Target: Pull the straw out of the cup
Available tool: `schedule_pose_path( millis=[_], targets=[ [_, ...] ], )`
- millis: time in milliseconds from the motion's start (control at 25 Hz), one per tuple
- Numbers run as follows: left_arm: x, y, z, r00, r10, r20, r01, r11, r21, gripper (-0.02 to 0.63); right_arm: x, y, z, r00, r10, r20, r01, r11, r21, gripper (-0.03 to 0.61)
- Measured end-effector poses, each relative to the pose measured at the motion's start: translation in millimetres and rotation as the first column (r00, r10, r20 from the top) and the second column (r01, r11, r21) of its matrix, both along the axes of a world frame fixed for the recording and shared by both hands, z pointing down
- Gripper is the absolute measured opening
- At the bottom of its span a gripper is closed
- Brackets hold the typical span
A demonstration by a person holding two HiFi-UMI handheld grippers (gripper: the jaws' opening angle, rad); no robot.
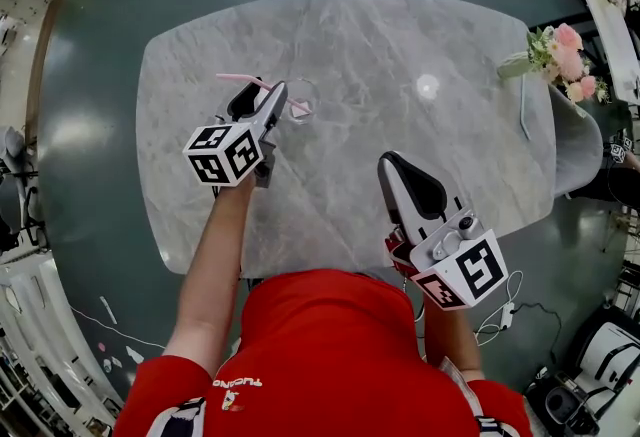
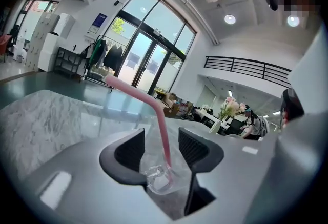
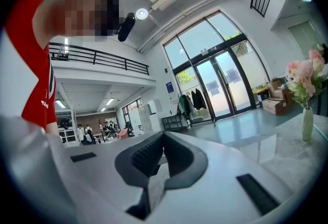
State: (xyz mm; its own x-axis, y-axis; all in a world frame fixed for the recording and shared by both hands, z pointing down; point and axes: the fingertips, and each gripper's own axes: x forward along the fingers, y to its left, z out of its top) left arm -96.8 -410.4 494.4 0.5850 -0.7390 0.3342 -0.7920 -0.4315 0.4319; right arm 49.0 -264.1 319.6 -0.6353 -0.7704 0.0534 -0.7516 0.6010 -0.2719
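Your surface [image 1: 400, 155] reads polished grey-veined marble, glossy, glare spot at two o'clock. On your left tongs [image 2: 161, 148]: matt black ribbed pads [image 2: 130, 150], smooth grey plastic shell [image 2: 77, 166]. The cup [image 2: 156, 174] is clear shiny plastic; the straw [image 2: 163, 130], smooth matt pink.

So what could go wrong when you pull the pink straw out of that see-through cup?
1. The cup sits between the open jaws of the left gripper, not clamped. Unheld, it may lift or tip with the straw.
2. The straw's top bends sideways, so pulling there could drag the cup over.
3. The right gripper is shut; unless it opens first, it might only knock the straw.
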Motion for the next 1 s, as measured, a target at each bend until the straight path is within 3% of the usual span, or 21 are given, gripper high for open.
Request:
schedule_pose_path(
  millis=[200,320,720,1000],
  targets=[
    [3,-2,0,0.999,0.022,0.027,-0.023,1.000,0.022,0.085,1,0,3,1.000,0.002,-0.005,-0.002,1.000,-0.010,0.002],
    [6,0,-3,0.998,0.035,0.045,-0.036,0.999,0.041,0.048,2,2,4,1.000,0.004,-0.009,-0.004,1.000,-0.013,0.002],
    [7,21,-47,0.996,0.053,0.077,-0.065,0.984,0.166,0.037,6,11,2,1.000,0.000,-0.014,0.000,1.000,0.000,0.002],
    [-9,64,-124,0.999,0.035,-0.004,-0.032,0.938,0.344,0.037,3,19,-6,1.000,-0.016,-0.014,0.016,1.000,0.021,0.002]
  ],
)
